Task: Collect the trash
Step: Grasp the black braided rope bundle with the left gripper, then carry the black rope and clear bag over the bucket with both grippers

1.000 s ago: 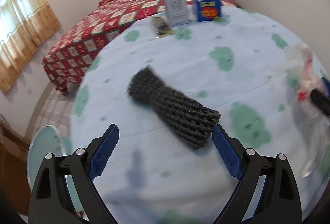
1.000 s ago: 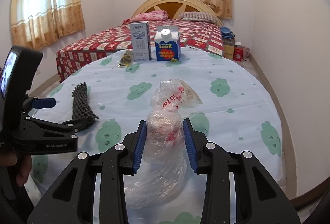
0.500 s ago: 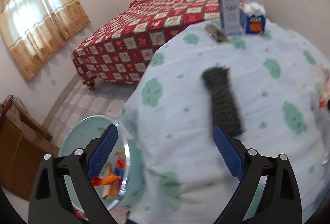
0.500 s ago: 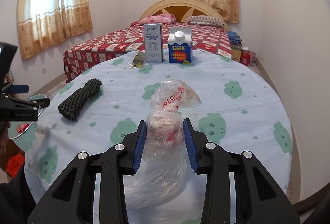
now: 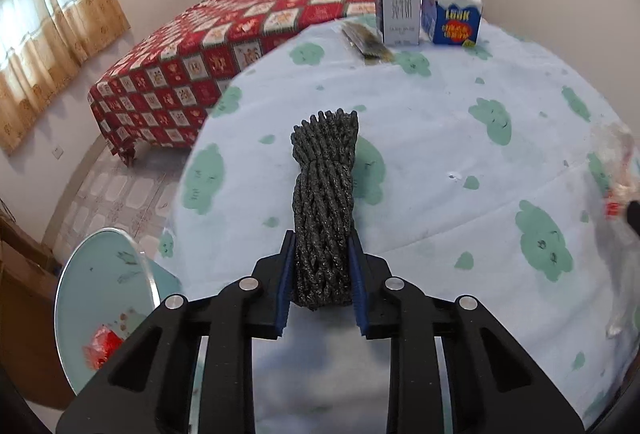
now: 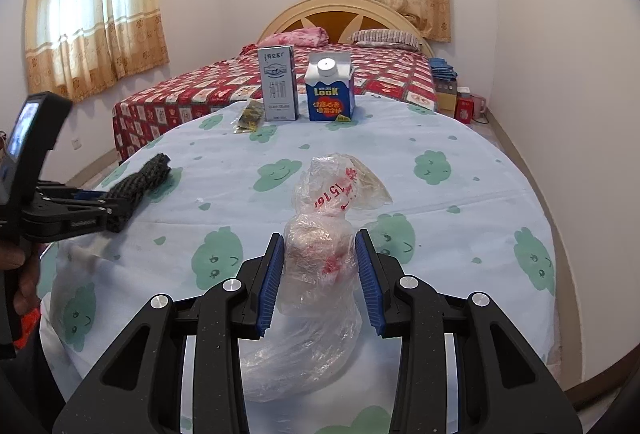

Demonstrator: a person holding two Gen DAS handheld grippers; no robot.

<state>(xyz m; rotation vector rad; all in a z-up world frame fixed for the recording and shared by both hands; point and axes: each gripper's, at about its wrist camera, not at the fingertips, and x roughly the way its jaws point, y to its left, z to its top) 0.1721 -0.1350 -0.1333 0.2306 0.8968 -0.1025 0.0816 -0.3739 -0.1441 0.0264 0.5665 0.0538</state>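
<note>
The left tool (image 5: 322,276) has just closed on the dark foam-net bundle (image 5: 324,202) near the round tabletop's (image 5: 440,154) left edge, above a bin (image 5: 104,298). The right tool (image 6: 320,276) is clamped on a crumpled clear plastic bag (image 6: 332,218) mid-tabletop, with open cloth all around. Two cartons (image 6: 330,90) stand at the far rim.

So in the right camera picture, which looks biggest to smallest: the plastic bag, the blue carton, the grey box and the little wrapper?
1. plastic bag, though it is nearest the camera, which inflates it.
2. grey box and blue carton: too alike to rank; the box is taller, the carton wider.
3. little wrapper, clearly smallest.
</note>
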